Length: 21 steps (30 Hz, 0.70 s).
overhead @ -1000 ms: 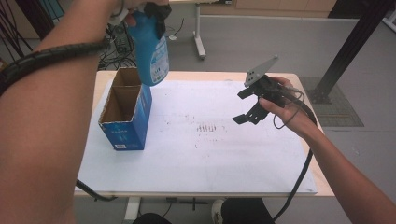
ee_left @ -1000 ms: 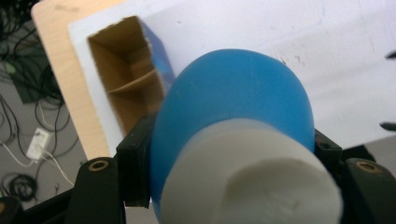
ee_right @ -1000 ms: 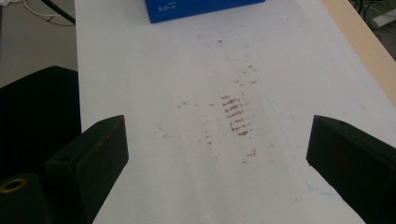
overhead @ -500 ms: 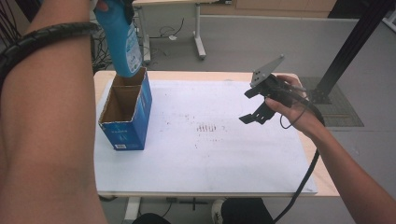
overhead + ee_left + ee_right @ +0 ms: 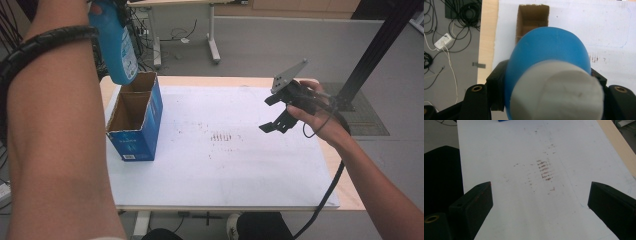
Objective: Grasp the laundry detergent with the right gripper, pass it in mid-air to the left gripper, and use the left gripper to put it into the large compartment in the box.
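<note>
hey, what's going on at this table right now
A person is working with a gripper in each hand. The left gripper is clamped on a blue bottle with a white cap and holds it in the air just above an open blue cardboard box at the left of the white table. The bottle is not yet inside the box. The right gripper hovers over the table's right side with its jaws open and nothing between them.

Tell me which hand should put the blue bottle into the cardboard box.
Left. The left gripper is already shut on the blue bottle, holding it above the open cardboard box. The right gripper hovers open and empty over the far side of the table, well away from the box.
</note>
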Each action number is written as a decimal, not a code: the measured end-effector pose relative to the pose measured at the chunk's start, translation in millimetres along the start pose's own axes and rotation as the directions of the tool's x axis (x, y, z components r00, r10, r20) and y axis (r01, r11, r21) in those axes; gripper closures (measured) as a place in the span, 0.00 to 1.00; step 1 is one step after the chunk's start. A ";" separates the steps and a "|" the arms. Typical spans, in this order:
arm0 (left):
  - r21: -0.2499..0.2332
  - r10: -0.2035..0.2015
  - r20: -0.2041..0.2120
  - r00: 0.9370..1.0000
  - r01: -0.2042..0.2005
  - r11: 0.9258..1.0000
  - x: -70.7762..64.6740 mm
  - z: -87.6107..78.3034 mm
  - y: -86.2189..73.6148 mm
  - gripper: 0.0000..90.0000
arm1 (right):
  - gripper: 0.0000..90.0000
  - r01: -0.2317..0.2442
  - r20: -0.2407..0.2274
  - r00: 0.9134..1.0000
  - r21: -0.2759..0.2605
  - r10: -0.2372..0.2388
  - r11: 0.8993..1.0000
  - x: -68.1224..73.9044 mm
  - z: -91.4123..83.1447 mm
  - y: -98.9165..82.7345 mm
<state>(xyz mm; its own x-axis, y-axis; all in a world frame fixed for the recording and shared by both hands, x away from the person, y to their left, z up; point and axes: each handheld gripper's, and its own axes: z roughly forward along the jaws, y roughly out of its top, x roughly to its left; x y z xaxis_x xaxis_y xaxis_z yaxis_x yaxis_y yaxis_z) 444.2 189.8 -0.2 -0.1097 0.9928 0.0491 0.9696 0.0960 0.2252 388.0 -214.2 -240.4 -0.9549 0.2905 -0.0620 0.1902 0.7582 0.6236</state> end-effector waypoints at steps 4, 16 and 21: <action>0.003 -0.008 0.007 1.000 0.008 1.000 3.5 3.9 -0.6 0.40 | 0.06 -0.004 0.003 1.000 0.000 0.004 1.000 -0.7 -1.1 -1.9; 0.006 -0.024 0.010 1.000 0.024 1.000 10.4 15.8 -1.5 0.40 | 0.06 0.000 0.000 1.000 0.010 0.000 1.000 0.4 -1.3 -0.4; 0.007 -0.028 0.015 1.000 0.028 1.000 12.1 21.9 -1.7 0.40 | 0.06 -0.001 -0.003 1.000 0.018 0.001 1.000 0.3 -0.2 -1.1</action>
<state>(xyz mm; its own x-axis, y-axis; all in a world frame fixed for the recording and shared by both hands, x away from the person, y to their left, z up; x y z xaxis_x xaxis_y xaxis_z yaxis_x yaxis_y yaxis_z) 446.1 203.2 -21.3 -0.1335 0.9906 0.0286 0.9676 0.1240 0.2197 387.5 -215.1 -241.0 -0.9553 0.2897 -0.0590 0.1953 0.7683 0.6095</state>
